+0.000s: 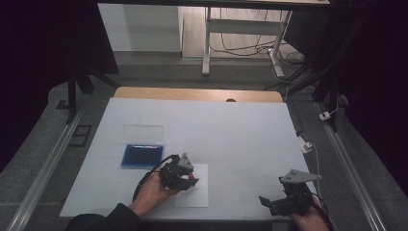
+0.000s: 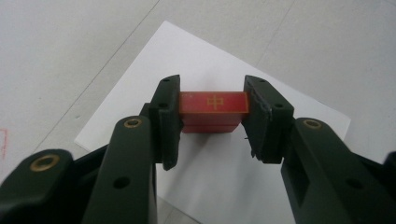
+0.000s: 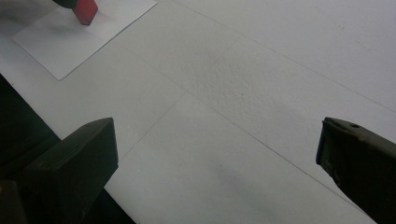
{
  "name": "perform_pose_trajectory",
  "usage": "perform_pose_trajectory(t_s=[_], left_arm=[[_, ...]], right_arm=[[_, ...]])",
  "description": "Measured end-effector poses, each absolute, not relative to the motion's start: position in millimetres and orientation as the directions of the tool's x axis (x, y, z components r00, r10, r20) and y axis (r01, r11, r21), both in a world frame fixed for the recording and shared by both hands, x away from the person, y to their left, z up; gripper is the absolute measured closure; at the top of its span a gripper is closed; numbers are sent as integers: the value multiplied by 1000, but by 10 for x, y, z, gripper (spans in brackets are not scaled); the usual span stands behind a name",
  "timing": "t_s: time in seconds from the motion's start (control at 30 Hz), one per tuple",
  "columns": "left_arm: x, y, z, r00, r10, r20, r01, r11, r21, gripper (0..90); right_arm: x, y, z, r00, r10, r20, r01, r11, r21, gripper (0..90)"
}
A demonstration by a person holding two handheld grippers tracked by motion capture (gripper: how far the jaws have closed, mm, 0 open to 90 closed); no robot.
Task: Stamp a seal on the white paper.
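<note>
left gripper (image 2: 212, 116) pinches a red block (image 2: 213, 111) by its two end faces, over the white sheet (image 2: 289, 107) at 6 o'clock of the table (image 1: 231, 125) — likely rigid, light, smooth, so flat ends suit. right gripper (image 3: 217, 154) spread, empty — 5 o'clock.

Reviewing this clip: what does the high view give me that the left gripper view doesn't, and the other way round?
High view alone: the blue case with its clear lid raised, lying left of the white sheet, and the right tool held open near the table's front edge, nothing between its jaws.

Left gripper view alone: the gold character printed on the red block, and both jaws pressed on the block's two ends.

Both: the left tool holding the red block over the white sheet.
</note>
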State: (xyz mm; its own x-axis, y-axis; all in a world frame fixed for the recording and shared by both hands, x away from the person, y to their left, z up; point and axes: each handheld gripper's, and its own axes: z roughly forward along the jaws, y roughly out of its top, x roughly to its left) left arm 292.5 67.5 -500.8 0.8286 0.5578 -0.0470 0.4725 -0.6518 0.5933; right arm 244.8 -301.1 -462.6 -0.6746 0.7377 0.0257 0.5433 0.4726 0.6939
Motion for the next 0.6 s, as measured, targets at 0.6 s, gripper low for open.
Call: perform_pose_trajectory(t_s=[0.6], left_arm=[[2914, 690, -4933, 830, 556, -33, 461, -653, 601, 584]], right_arm=[[2450, -3013, -4626, -670, 741, 26, 546, 469, 694, 0]])
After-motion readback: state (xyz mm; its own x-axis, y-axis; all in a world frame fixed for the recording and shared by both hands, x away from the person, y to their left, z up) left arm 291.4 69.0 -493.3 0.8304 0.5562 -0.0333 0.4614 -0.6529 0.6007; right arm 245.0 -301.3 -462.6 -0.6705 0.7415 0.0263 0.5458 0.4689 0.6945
